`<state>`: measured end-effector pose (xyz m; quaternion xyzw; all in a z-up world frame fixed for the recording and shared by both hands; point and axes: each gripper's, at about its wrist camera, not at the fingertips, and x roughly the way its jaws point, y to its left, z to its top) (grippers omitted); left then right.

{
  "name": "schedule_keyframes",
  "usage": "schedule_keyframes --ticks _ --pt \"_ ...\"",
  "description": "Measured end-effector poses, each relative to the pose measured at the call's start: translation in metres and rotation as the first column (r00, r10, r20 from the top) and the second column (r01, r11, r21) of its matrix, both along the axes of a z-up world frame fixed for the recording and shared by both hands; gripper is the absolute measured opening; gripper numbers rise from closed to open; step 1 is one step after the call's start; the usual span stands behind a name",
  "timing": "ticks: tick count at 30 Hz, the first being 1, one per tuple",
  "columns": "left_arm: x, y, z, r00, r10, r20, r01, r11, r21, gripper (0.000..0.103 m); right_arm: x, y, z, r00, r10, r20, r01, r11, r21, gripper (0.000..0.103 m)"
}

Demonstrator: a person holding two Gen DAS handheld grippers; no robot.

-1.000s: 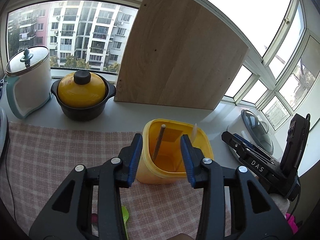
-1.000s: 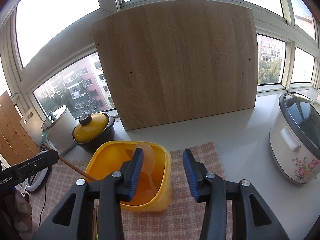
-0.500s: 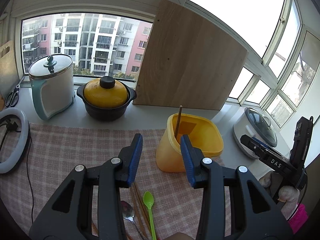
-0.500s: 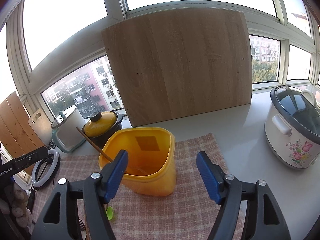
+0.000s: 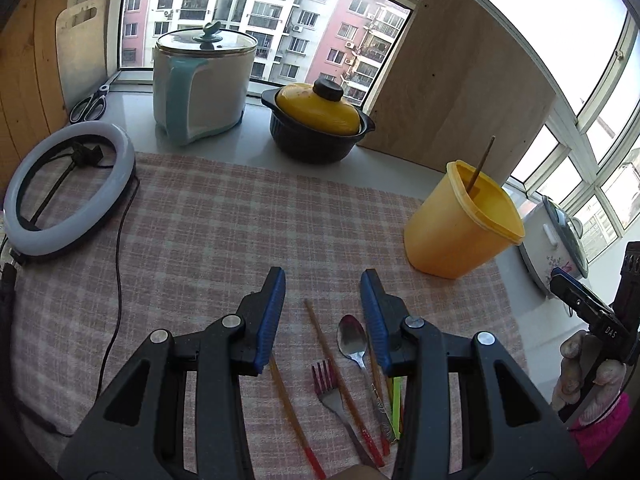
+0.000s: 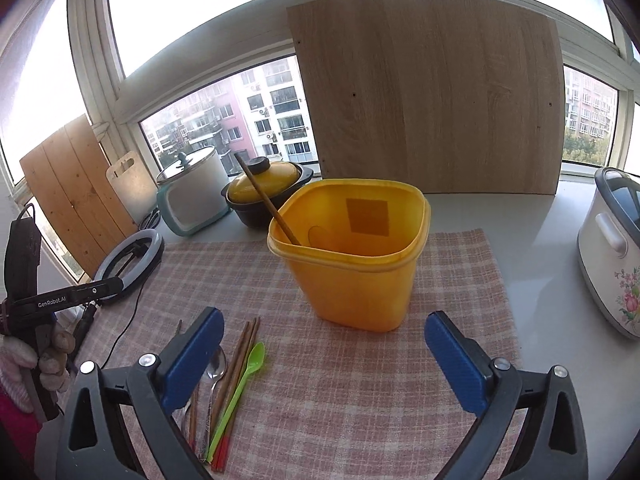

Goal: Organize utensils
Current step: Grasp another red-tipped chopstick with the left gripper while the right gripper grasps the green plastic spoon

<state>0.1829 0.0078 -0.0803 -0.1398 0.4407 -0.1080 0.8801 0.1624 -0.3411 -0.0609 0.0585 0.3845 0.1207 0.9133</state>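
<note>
A yellow tub [image 5: 460, 228] [image 6: 352, 264] stands on the checked cloth with one brown chopstick [image 6: 266, 200] leaning in it. Loose utensils lie on the cloth: a metal spoon [image 5: 354, 340] [image 6: 214, 372], a fork [image 5: 328, 384], red-tipped chopsticks [image 5: 324, 344] [image 6: 240, 356] and a green plastic spoon [image 6: 244, 376]. My left gripper [image 5: 324, 308] is open and empty, just above the utensils. My right gripper [image 6: 324, 356] is wide open and empty, in front of the tub.
The checked cloth [image 5: 224, 224] covers the counter. At the back stand a white pot with a teal handle [image 5: 200, 84], a yellow-lidded black casserole [image 5: 316, 120] and a leaning wooden board [image 6: 424, 92]. A ring light [image 5: 64, 196] lies left, a rice cooker [image 6: 612, 252] right.
Both grippers have pulled back from the tub. The left one has swung down and left over the loose utensils. The right gripper's jaws have opened wide.
</note>
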Motion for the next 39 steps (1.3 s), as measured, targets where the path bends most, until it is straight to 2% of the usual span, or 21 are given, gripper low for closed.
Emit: schedule_keyframes --ticks 3,10,19,23,27,39 --pt "-0.006 0.007 -0.021 0.998 0.018 -0.061 -0.018 1.0 0.007 0.039 0.001 0.008 -0.015 0.998 0.029 -0.055 -0.028 1.0 0.008 0.099" --pt "-0.01 0.008 -0.065 0.985 0.027 -0.172 -0.021 0.999 0.036 0.039 0.008 0.027 -0.053 0.976 0.089 -0.197 -0.071 0.993 0.098 0.088" --pt "-0.008 0.006 -0.09 0.973 0.023 -0.23 -0.016 0.999 0.031 0.035 0.031 0.043 -0.114 0.916 0.097 -0.39 0.011 0.964 0.264 0.056" --pt "-0.002 0.008 -0.095 0.968 0.036 -0.247 -0.03 0.999 0.025 0.03 0.038 0.054 -0.127 0.902 0.102 -0.42 0.016 0.963 0.269 0.045" --pt "0.003 0.009 -0.101 0.963 0.042 -0.267 -0.041 0.999 0.006 0.03 0.042 0.067 -0.132 0.897 0.115 -0.427 -0.007 0.969 0.245 0.04" --pt "0.012 0.008 -0.113 0.951 0.051 -0.304 -0.058 0.998 -0.015 0.026 0.058 0.08 -0.139 0.889 0.096 -0.447 0.004 0.976 0.219 0.033"
